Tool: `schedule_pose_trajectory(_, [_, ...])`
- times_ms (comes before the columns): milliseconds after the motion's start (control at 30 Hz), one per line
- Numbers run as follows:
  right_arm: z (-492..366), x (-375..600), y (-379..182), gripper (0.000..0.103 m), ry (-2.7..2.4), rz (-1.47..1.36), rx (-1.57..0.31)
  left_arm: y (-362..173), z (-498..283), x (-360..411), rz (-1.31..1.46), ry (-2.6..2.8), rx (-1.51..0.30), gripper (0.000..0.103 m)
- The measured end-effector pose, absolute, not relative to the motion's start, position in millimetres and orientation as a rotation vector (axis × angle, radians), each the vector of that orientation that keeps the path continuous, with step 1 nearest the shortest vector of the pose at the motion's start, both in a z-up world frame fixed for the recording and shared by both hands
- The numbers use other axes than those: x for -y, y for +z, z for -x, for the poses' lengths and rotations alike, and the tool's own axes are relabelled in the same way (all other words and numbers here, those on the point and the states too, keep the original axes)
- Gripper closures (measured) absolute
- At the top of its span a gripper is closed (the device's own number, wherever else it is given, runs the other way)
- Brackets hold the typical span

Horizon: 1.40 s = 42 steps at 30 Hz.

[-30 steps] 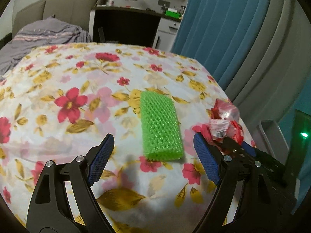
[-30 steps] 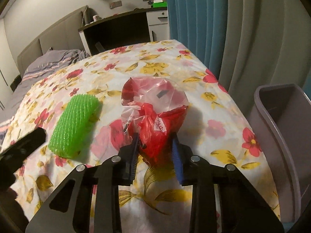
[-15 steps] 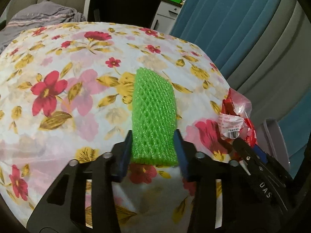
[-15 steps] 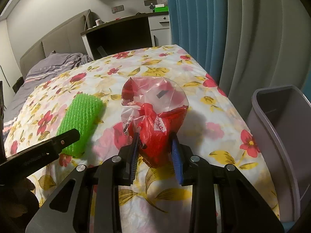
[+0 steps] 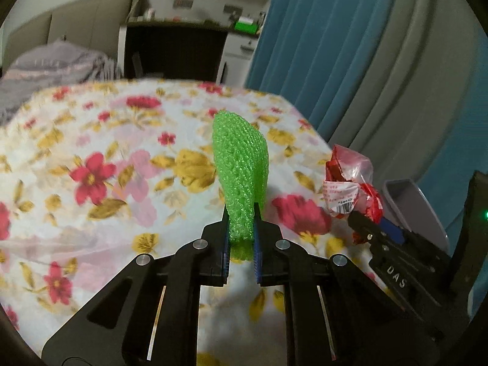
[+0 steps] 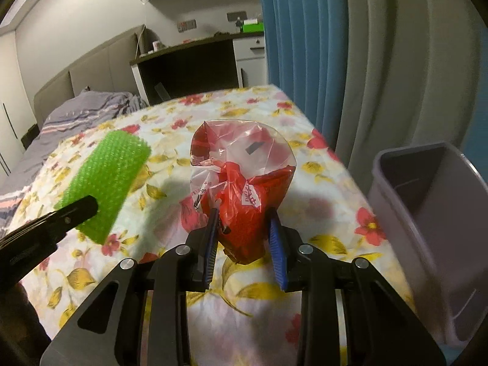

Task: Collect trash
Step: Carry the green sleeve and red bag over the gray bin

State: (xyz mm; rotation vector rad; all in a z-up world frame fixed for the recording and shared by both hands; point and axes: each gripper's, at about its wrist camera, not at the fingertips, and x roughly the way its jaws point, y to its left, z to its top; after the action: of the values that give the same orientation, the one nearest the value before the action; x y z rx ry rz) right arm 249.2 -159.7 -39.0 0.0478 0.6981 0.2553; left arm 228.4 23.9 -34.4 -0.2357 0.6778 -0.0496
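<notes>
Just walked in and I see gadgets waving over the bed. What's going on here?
A person is clearing trash off the flowered bedspread with two hand-held grippers. The left hand-held gripper is closing its jaws on a green foam net, squeezing it narrow. The right hand-held gripper is clamped on a crumpled red and clear plastic bag. A grey bin stands beside the bed; nothing has been dropped in it yet.

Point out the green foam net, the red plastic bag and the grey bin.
green foam net (image 5: 241, 164), left wrist view, middle of its mesh face
red plastic bag (image 6: 244, 213), right wrist view, its red lower body
grey bin (image 6: 396, 201), right wrist view, its near wall
</notes>
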Motion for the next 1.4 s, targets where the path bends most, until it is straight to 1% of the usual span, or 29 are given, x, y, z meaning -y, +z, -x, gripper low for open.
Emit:
schedule_pose_trajectory(333, [-199.8, 192.2, -4.2, 0.071, 0.272, -0.069, -0.607, -2.3, -187.9, 6.1, 0.167, -0.093, -0.594, 0.092])
schedule_pose_trajectory(733, [-167.9, 240.3, 11.1, 0.071, 0.219, -0.09, -0.549, 17.3, -161.4, 58.5, 0.116, -0.181, -0.55, 0.092])
schedule_pose_trajectory(1100, [-157.8, 289.8, 12.8, 0.071, 0.139, -0.12, -0.525, 21.5, -163.3, 116.6, 0.058, -0.262, -0.547, 0.092])
schedule_pose_trajectory(1400, [-162.4, 338.1, 1.2, 0.071, 0.014, -0.148, -0.53, 19.5, -185.6, 178.0, 0.048, -0.391, -0.565, 0.092])
